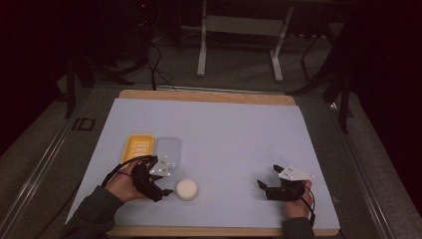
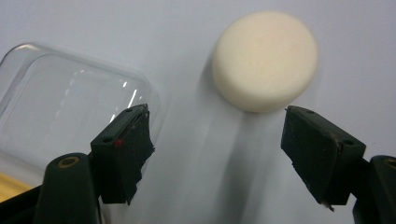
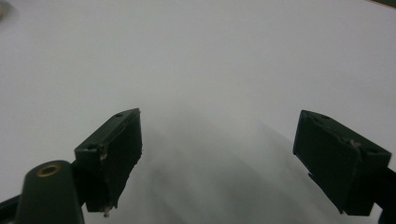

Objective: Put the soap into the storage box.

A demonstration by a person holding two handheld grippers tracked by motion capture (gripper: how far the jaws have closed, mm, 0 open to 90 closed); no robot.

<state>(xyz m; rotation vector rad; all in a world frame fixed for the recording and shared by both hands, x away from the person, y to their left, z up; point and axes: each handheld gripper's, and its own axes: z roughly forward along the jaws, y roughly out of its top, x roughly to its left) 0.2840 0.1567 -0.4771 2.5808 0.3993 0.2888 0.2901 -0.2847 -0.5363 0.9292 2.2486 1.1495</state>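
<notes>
A round cream-white soap bar (image 1: 187, 188) lies on the pale mat near the front, also seen in the left gripper view as the soap bar (image 2: 265, 60). My left gripper (image 1: 166, 188) sits just to its left; its jaws stand apart with nothing between them, and the soap lies beyond the tips of the left gripper (image 2: 217, 149). A clear plastic lid (image 1: 167, 152) lies beside a yellow soap dish (image 1: 139, 146); the lid (image 2: 70, 98) shows behind the left jaw. My right gripper (image 1: 266, 177) rests at the front right, open over bare mat, as the right gripper (image 3: 219, 154) shows.
The pale mat (image 1: 224, 129) covers a wooden tabletop (image 1: 199, 94). A white metal frame (image 1: 239, 30) stands on the floor beyond the table. Black cables (image 1: 154, 64) lie on the floor at the back left.
</notes>
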